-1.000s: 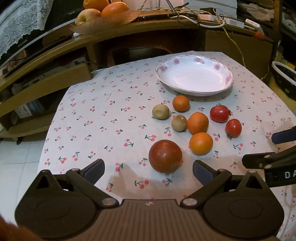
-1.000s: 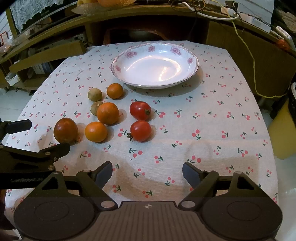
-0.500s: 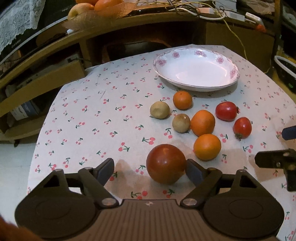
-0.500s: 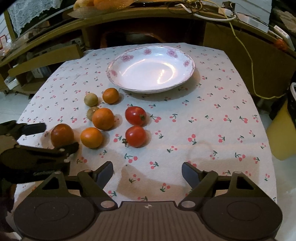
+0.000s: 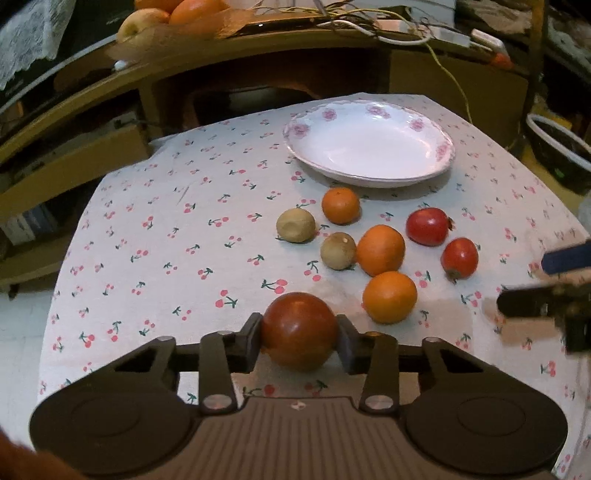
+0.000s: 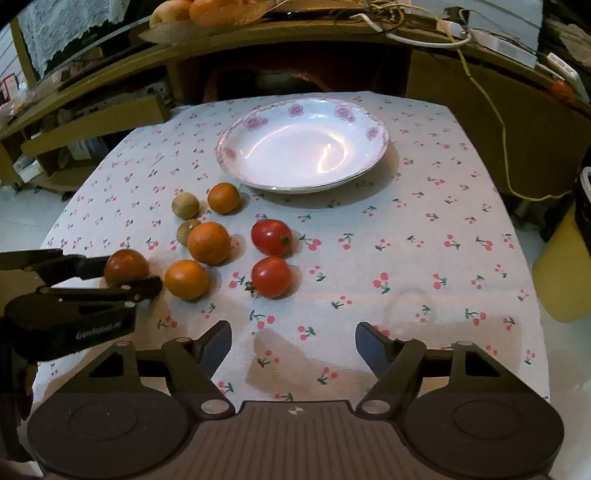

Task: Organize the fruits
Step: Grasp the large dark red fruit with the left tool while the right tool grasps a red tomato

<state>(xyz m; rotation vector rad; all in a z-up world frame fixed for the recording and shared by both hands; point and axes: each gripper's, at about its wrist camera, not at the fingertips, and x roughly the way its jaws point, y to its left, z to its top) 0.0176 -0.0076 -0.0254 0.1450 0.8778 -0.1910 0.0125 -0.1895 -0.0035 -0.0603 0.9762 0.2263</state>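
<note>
My left gripper is shut on a large dark red round fruit that sits on the cherry-print tablecloth; it also shows in the right wrist view. Beyond it lie three oranges, two red tomatoes and two small brown fruits. An empty white plate with pink flowers stands at the back. My right gripper is open and empty above the cloth, nearest the front tomato.
A wooden shelf unit runs behind the table, with a bowl of fruit and cables on top. A yellow bin stands off the table's right edge. The table edge falls away on the left.
My left gripper moved forward and closed its fingers on the dark red fruit. My right gripper moved slightly forward and stayed open.
</note>
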